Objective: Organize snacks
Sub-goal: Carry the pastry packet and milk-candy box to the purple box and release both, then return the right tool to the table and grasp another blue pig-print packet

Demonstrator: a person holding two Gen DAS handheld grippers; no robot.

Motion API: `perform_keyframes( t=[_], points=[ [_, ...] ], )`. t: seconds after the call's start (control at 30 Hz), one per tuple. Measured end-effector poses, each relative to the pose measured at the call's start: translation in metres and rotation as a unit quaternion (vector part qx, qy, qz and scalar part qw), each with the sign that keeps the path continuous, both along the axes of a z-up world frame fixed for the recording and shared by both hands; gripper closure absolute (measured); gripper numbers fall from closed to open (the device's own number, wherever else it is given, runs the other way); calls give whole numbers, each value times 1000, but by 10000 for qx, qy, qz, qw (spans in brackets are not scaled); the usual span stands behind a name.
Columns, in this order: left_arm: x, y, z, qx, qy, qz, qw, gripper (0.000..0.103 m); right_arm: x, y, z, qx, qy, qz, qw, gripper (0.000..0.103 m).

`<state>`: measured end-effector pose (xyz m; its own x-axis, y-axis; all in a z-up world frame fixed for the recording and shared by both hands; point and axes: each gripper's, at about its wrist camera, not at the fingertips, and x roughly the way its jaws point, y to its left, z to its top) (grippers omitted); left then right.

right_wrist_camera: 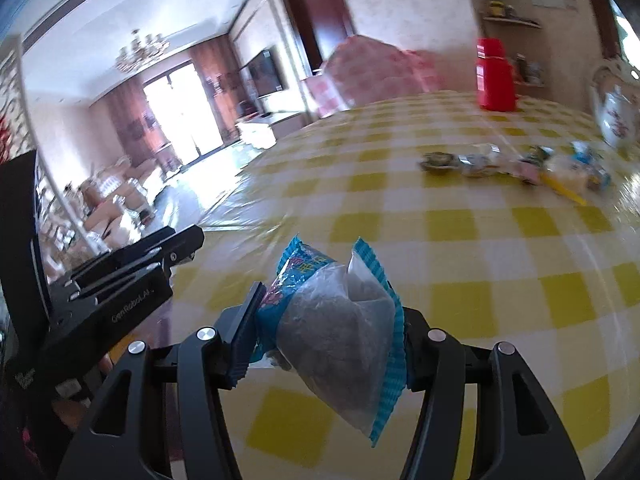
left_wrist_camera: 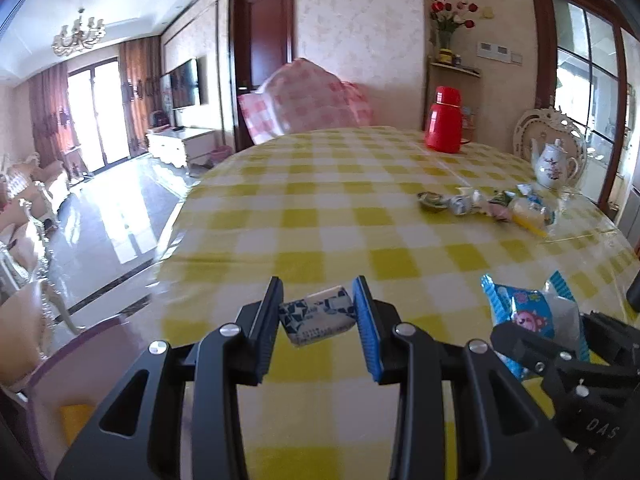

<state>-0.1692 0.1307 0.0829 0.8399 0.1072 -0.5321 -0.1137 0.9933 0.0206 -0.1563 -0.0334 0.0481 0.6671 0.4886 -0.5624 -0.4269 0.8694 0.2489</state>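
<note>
We see a small white snack packet with a dark blue geometric print (left_wrist_camera: 318,314) clamped between the jaws of the left gripper (left_wrist_camera: 318,312), lifted just above the bench's yellow-and-white checked cloth (left_wrist_camera: 320,208) near its front edge. Just beside it, the right gripper (right_wrist_camera: 328,320) has its jaws closed on a blue-edged crinkly plastic snack bag with a clear window and a cartoon print (right_wrist_camera: 336,320), which sits tilted between them, its lower corner hanging toward us. From the left wrist view we catch that bag (left_wrist_camera: 532,316) at the lower right. Farther back and to the right, a row of small wrapped candies and snacks (left_wrist_camera: 488,206) lies on the cloth, well apart from both grippers. Behind it stand a white floral porcelain teapot (left_wrist_camera: 554,164) and a red plastic thermos jug (left_wrist_camera: 446,120).
</note>
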Motion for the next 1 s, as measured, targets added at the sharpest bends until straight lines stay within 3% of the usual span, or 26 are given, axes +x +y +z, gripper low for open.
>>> perform_keyframes(
  t=[0.3,0.4,0.6,0.7,0.77,0.8,0.83,0.87,0.9,0.93,1.0],
  points=[
    [-48,70,1,119,37,562,9983,67,-47,72,1,-318,-113,880,9955,47],
    [-55,98,1,223,153,791,9965,67,-64,97,-3,-224,-27,1383,9901,47],
    [-72,144,-2,718,616,1121,9892,67,-91,154,-16,-565,-7,2133,9754,47],
    [-78,157,-7,1127,972,1206,9815,67,-100,179,-25,-679,35,2431,9676,47],
    [-82,169,-11,1124,1117,1239,9796,65,-106,197,-34,-712,114,2712,9598,44],
    [-83,175,-14,1112,1187,1298,9781,61,-106,201,-37,-675,127,2802,9575,43],
    [-82,179,-17,1145,1218,1446,9753,53,-106,204,-39,-615,103,2855,9563,33],
    [-82,182,-17,1231,1183,1661,9712,26,-106,206,-39,-574,47,2820,9577,27],
    [-79,182,-17,1339,1126,1813,9678,9,-106,203,-39,-536,14,2755,9598,23],
    [-80,181,-16,1526,1023,1989,9626,6,-105,198,-38,-491,0,2697,9617,23],
    [-78,179,-16,1612,990,2047,9604,3,-97,183,-33,-414,10,2528,9666,22]
  ],
)
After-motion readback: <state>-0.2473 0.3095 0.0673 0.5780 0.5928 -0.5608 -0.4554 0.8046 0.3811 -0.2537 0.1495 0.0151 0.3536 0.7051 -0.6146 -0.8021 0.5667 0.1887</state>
